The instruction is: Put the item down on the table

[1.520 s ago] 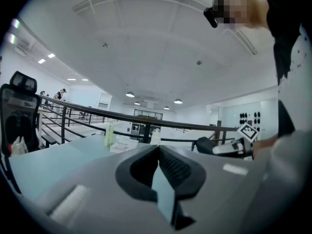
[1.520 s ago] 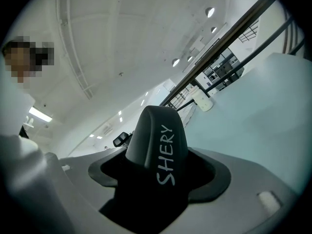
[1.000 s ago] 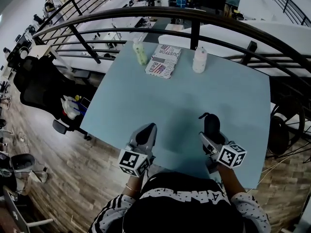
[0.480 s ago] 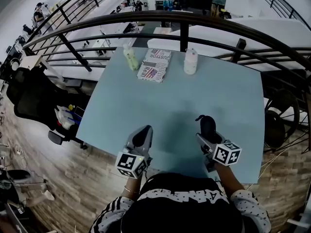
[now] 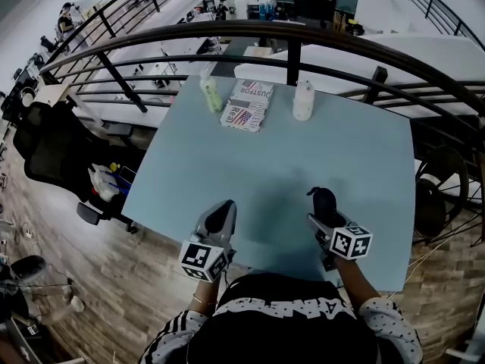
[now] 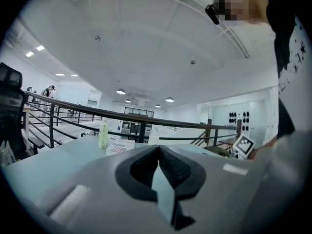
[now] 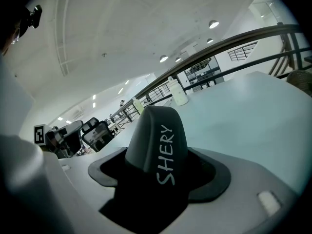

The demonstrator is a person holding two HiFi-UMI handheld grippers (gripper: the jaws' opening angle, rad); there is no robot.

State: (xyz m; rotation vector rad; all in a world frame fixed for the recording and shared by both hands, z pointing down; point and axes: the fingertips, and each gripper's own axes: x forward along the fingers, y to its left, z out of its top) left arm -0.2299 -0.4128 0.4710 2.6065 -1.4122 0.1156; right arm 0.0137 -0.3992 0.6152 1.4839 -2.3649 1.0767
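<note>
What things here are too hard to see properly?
- Right gripper view: the dark item shows only its top, printed "SHERY". The rest sinks between the jaws, so what it is stays unclear.
- Head view: most print on the printed packet is too small to read.
- Head view: the white bottle has a label too small to read.
- Head view: the table has its near edge hidden by the person.

Dark grey curved object lettered SHERY [image 7: 157,145]: lower end sunk between the jaws of the right gripper [image 5: 326,211], unseen; full shape cannot be told.
Pale blue table [image 5: 288,158]: 6 o'clock edge covered by the person's head and shoulders.
Flat red-white-blue printed packet [image 5: 248,105], 12 o'clock: small print illegible.
Pale green bottle [image 5: 211,95], white bottle [image 5: 303,101]: labels too small to read.
</note>
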